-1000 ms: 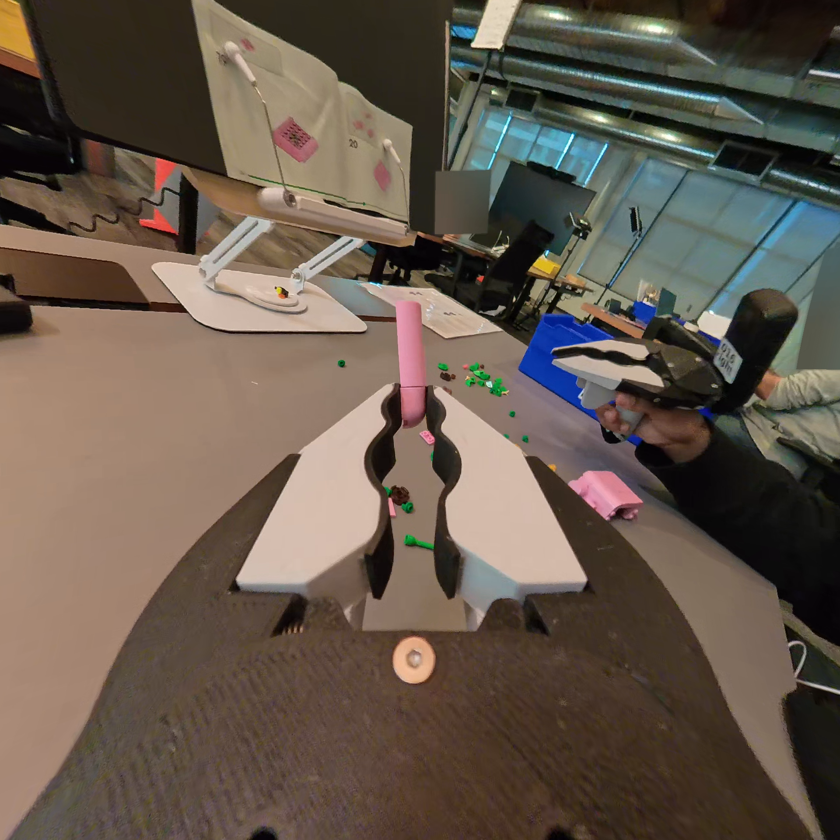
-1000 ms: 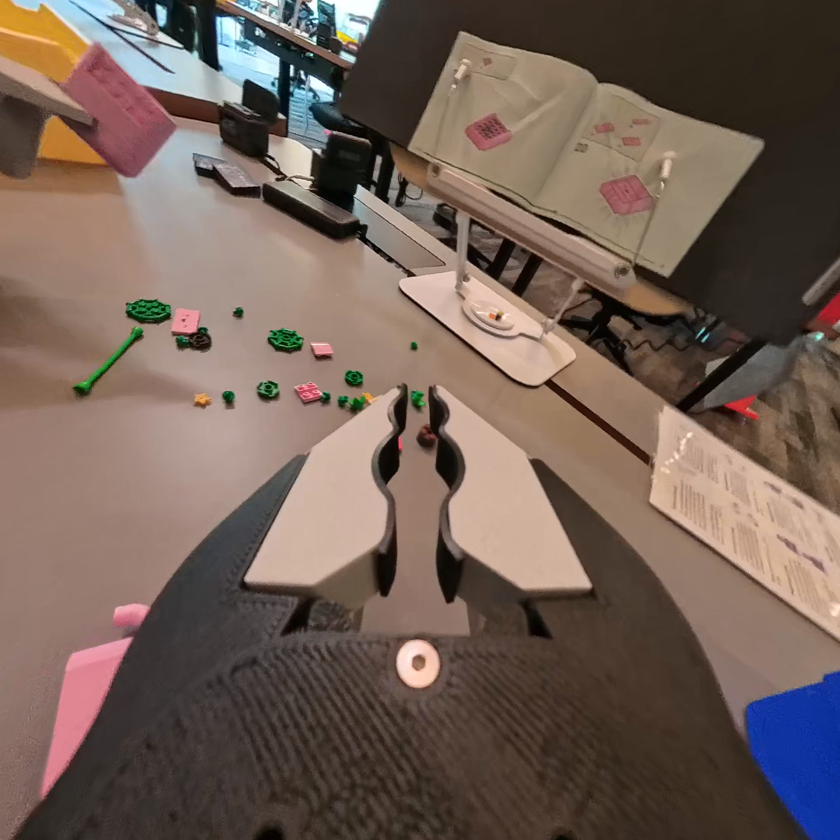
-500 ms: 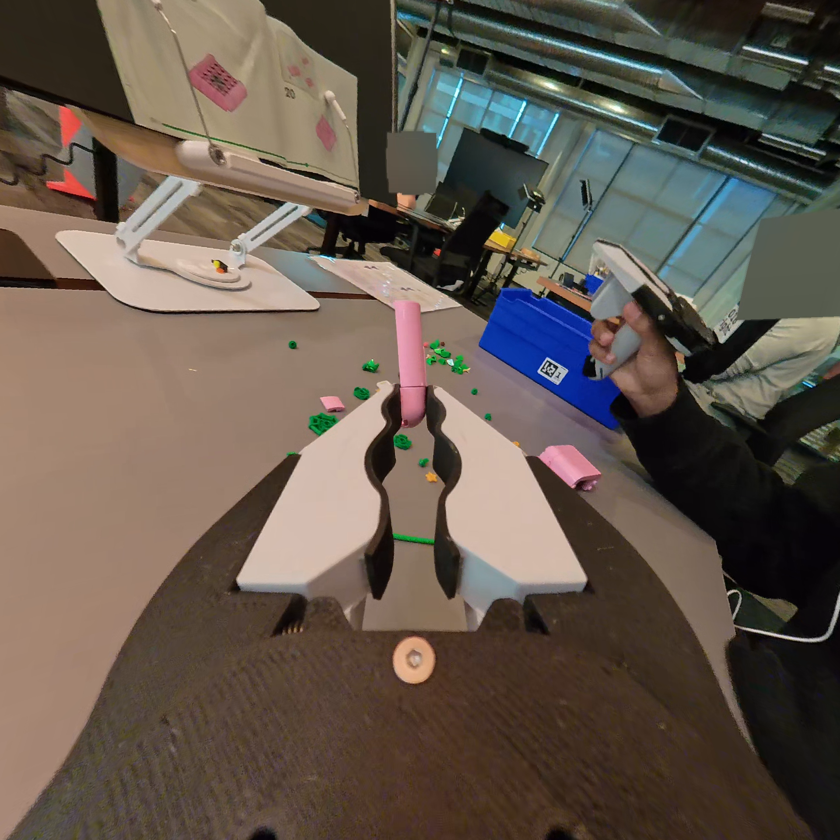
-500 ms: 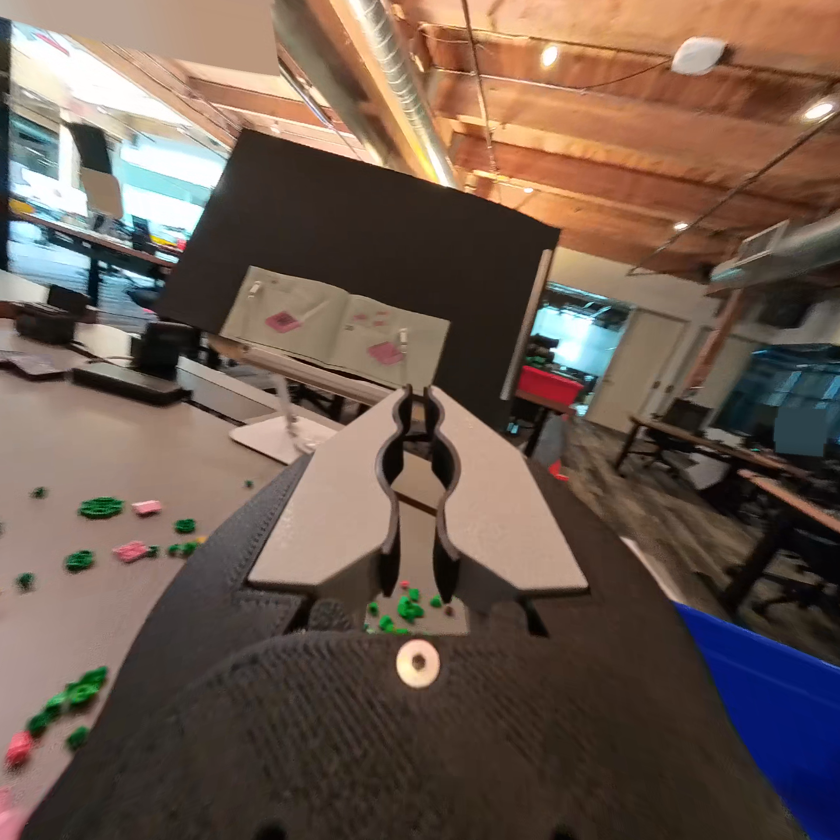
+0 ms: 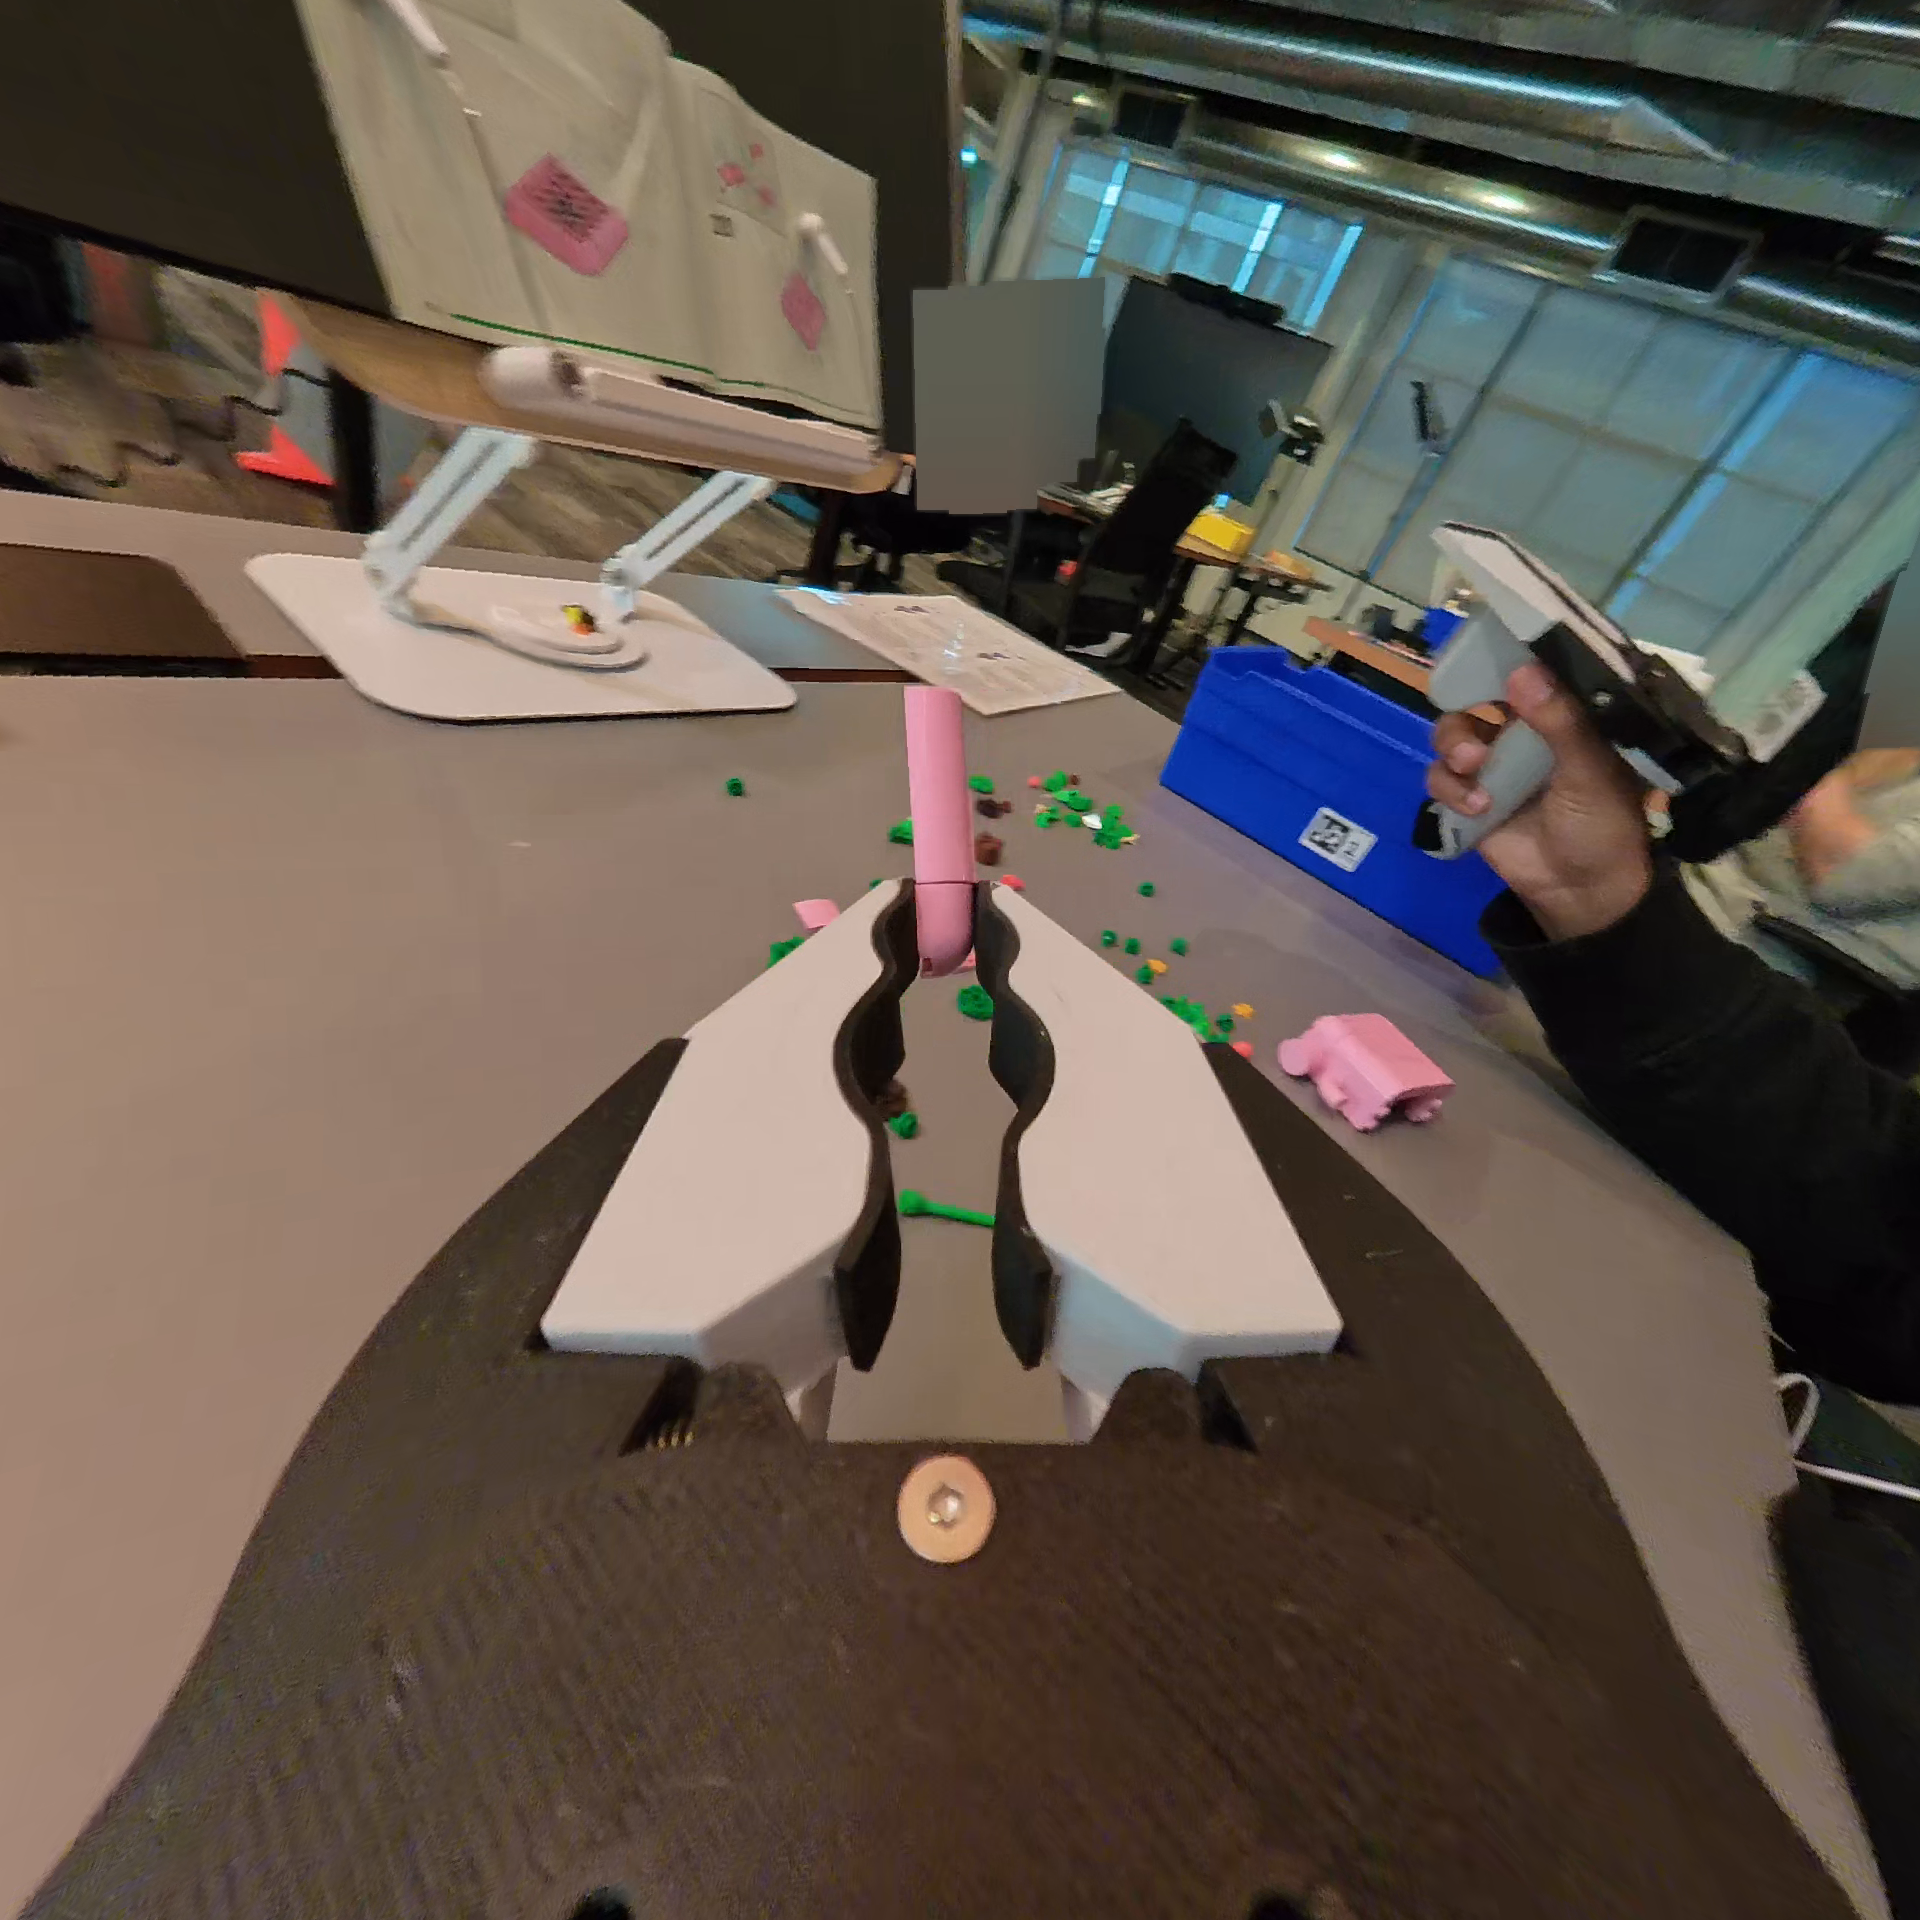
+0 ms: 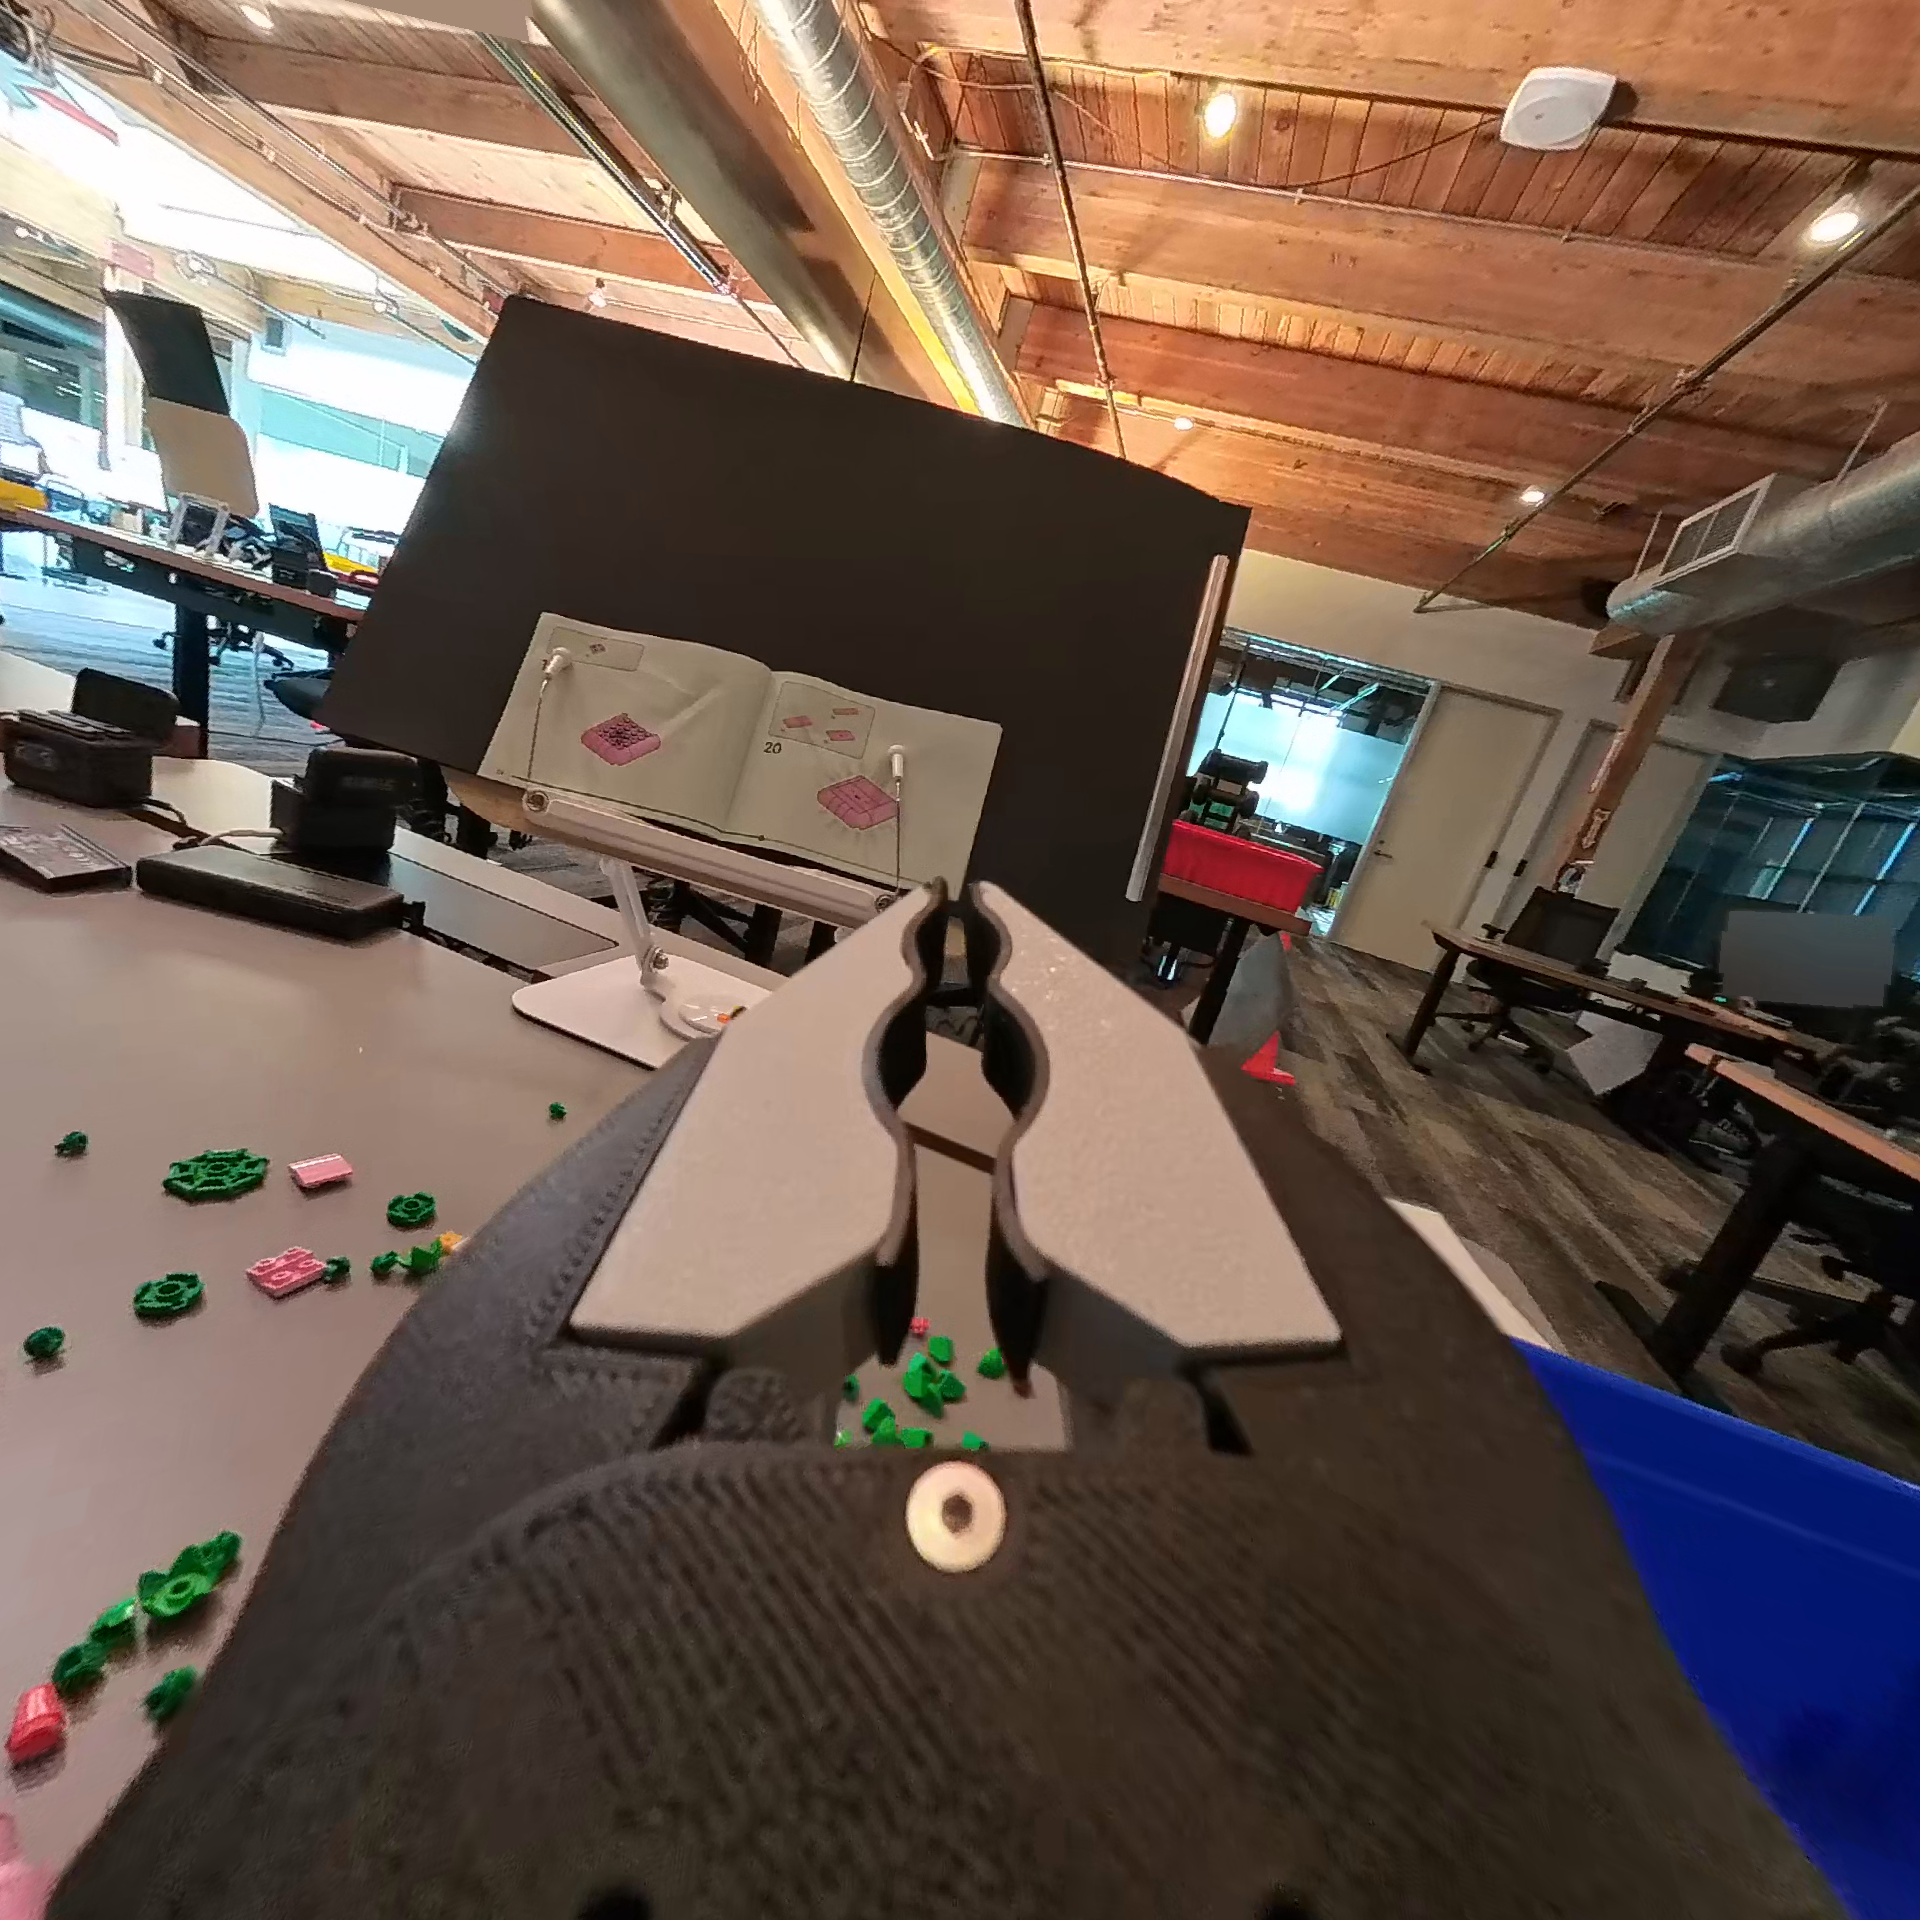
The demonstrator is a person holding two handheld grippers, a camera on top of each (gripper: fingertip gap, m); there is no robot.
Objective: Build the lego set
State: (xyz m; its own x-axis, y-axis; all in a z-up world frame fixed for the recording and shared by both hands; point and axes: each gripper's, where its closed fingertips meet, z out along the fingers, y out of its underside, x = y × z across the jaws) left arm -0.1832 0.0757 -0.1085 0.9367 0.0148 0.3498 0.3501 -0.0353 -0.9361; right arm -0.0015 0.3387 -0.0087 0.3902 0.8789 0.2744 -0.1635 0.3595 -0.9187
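Observation:
My left gripper (image 5: 943,902) is shut on a pink plate assembly (image 5: 938,821), seen edge-on and standing upright above the grey table (image 5: 364,935). Loose green and pink lego pieces (image 5: 1070,810) lie scattered beyond it. A second pink build (image 5: 1361,1068) lies on the table to the right. My right gripper (image 6: 954,894) is shut and empty, raised off the table and pointing up toward the open instruction booklet (image 6: 743,753). It also shows in the left wrist view (image 5: 1621,665), held in a hand at the right. Green and pink pieces (image 6: 213,1176) lie at its lower left.
The instruction booklet (image 5: 623,218) rests on a white stand (image 5: 520,634) at the back of the table, before a black board (image 6: 790,644). A blue bin (image 5: 1320,800) stands at the table's right. A printed sheet (image 5: 956,649) lies near the stand. Dark devices (image 6: 270,894) sit far left. Tip to tip, the grippers are about 35 cm apart.
My right gripper has lifted off the table and tilted upward, from pointing at the pieces to pointing at the booklet and ceiling. My left gripper still holds the pink assembly, shifted slightly.

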